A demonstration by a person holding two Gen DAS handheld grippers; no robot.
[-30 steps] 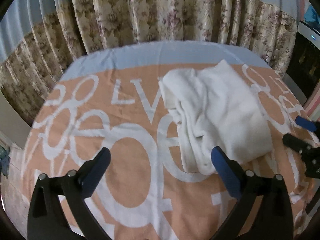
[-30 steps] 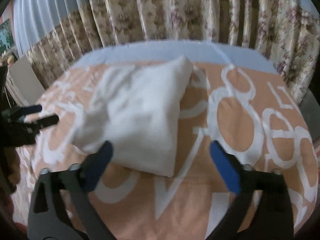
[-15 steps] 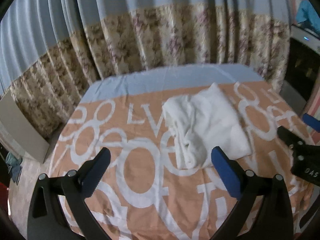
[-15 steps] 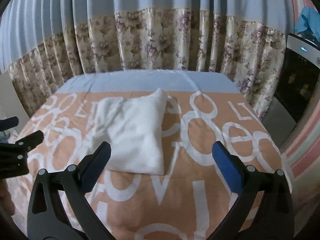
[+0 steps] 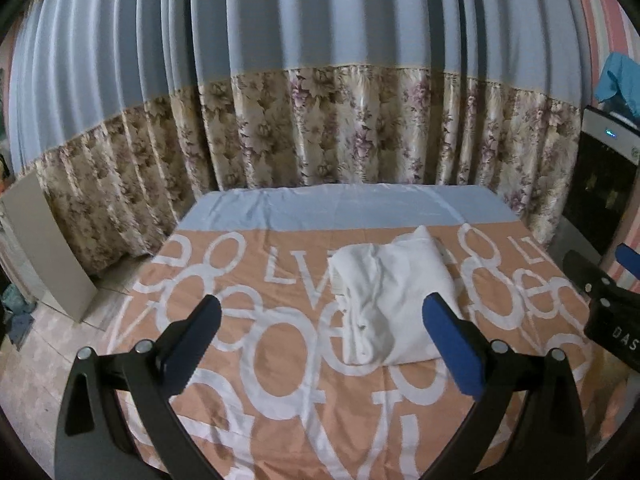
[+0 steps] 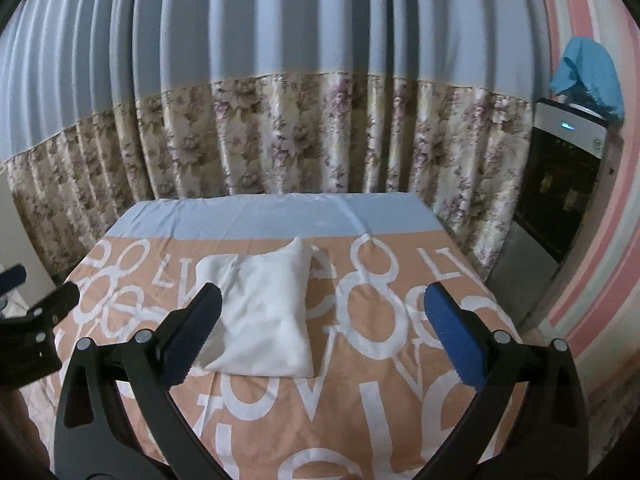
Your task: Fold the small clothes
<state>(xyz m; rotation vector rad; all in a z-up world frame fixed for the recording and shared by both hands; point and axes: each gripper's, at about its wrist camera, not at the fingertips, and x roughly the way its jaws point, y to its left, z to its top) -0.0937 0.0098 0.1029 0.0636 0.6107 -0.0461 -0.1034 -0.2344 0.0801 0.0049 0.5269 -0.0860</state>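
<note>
A white garment lies folded into a compact rectangle on the orange cloth with white letters; the right wrist view shows it as the folded white garment. My left gripper is open and empty, held back from the garment and above the cloth. Open and empty too, my right gripper hovers well short of the garment. The right gripper's black body shows at the right edge of the left wrist view, and the left gripper's body at the left edge of the right wrist view.
A blue strip covers the table's far end. Behind hangs a blue and floral curtain. A dark appliance with a blue cloth on top stands at the right. A pale board leans at the left.
Both grippers have pulled back and risen away from the folded garment, which now looks smaller and farther off. The garment itself lies unmoved.
</note>
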